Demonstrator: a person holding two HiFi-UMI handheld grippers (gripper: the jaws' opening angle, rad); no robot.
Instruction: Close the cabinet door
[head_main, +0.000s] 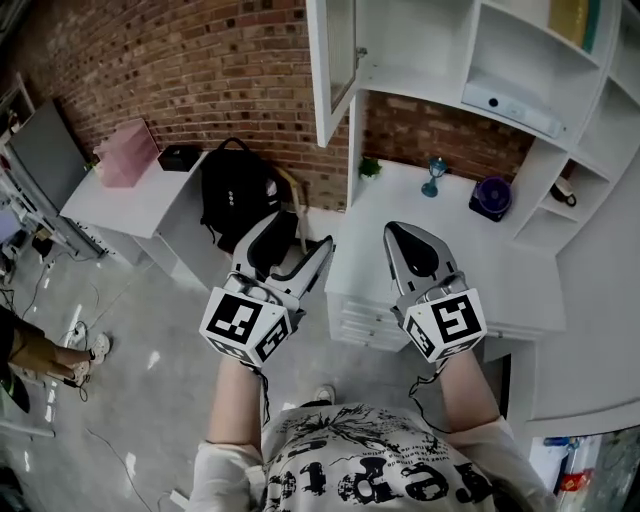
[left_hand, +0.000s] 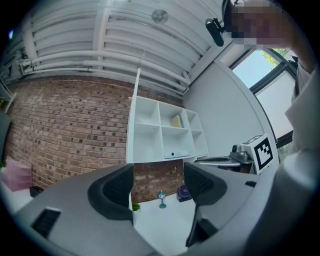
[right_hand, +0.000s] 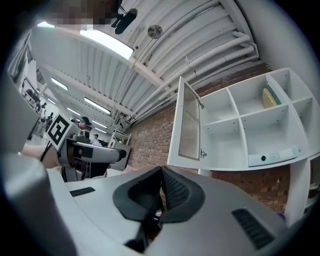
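My left claw (head_main: 295, 245) is spread, nothing between its jaws. My right claw (head_main: 408, 238) is pressed together and empty. Both hover well apart from the cabinet door (head_main: 335, 60), which stands swung open from the white wall cabinet (head_main: 520, 60) above the surface's (head_main: 500, 260) far left corner. A small potted plant (head_main: 370, 168) sits at that corner.

A black backpack (head_main: 237, 190) stands below the brick wall (head_main: 180, 60) (pink object (head_main: 128, 152) beside it).
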